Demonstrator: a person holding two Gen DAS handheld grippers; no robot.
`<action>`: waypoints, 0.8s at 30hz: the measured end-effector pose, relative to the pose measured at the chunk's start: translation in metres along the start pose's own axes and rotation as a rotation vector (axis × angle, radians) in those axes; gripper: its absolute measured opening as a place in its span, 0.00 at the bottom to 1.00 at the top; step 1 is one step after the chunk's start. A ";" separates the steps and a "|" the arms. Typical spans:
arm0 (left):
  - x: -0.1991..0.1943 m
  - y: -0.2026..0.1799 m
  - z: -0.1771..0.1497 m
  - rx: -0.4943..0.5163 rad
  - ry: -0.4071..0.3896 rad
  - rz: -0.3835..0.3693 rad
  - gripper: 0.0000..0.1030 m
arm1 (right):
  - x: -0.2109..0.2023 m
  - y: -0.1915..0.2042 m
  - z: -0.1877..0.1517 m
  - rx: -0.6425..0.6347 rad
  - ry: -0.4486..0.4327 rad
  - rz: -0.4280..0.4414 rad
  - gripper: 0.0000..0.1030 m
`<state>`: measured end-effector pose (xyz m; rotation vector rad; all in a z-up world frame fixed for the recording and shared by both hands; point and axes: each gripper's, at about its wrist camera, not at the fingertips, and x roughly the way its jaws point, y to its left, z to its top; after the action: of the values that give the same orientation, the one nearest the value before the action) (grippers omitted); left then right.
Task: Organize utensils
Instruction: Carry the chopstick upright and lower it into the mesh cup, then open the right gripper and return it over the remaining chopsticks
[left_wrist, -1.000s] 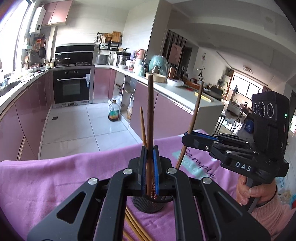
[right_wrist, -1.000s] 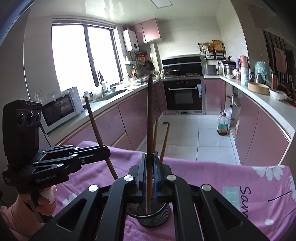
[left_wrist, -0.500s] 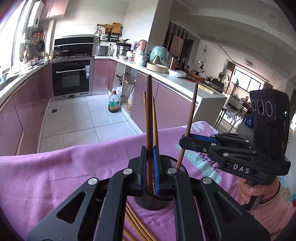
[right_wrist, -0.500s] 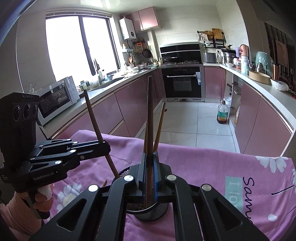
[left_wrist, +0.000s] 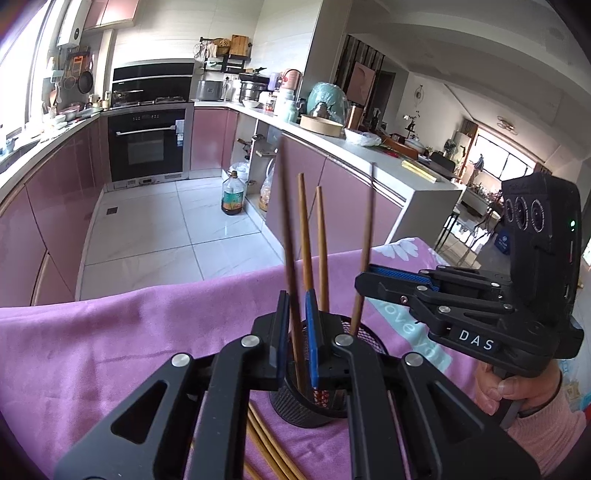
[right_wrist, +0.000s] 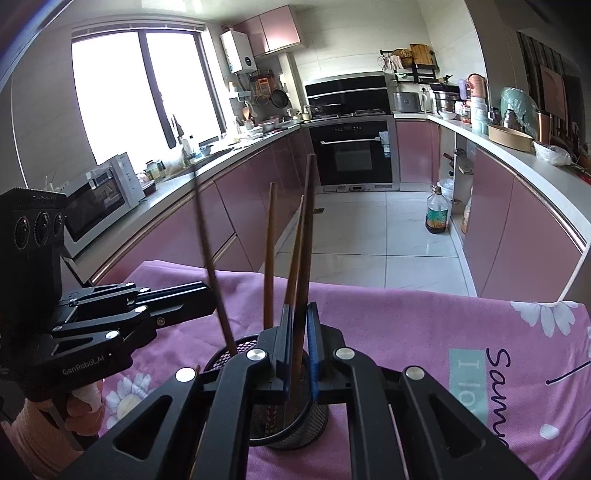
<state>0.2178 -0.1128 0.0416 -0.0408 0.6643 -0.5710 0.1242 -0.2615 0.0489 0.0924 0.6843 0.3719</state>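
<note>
A black mesh cup (left_wrist: 314, 406) (right_wrist: 295, 424) stands on a pink cloth (left_wrist: 110, 350) (right_wrist: 406, 332), with several wooden chopsticks upright in it. My left gripper (left_wrist: 295, 321) is just above the cup, its jaws slightly parted around a dark chopstick (left_wrist: 288, 236) that drops blurred into the cup. My right gripper (right_wrist: 299, 332) is over the cup too, jaws slightly parted around another dark chopstick (right_wrist: 306, 240). Each gripper shows in the other's view: the right one (left_wrist: 364, 282), the left one (right_wrist: 210, 295).
Several loose chopsticks (left_wrist: 269, 450) lie on the cloth in front of the cup. Behind the table are pink kitchen cabinets, an oven (right_wrist: 351, 155), a microwave (right_wrist: 99, 199) and an oil bottle (left_wrist: 232, 195) on the tiled floor.
Both grippers have come down over the cup and their jaws have parted. The two chopsticks they gripped now slide loose into the cup.
</note>
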 end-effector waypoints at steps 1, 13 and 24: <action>0.001 0.001 -0.001 0.001 -0.001 0.004 0.08 | 0.001 0.001 0.000 0.001 0.000 0.002 0.08; -0.027 0.003 -0.029 0.009 -0.091 0.106 0.35 | -0.020 0.006 -0.015 -0.012 -0.047 0.016 0.31; -0.074 0.040 -0.101 -0.050 -0.071 0.188 0.51 | -0.043 0.049 -0.068 -0.129 -0.029 0.138 0.40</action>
<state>0.1296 -0.0265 -0.0045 -0.0441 0.6061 -0.3700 0.0357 -0.2345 0.0317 0.0230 0.6251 0.5452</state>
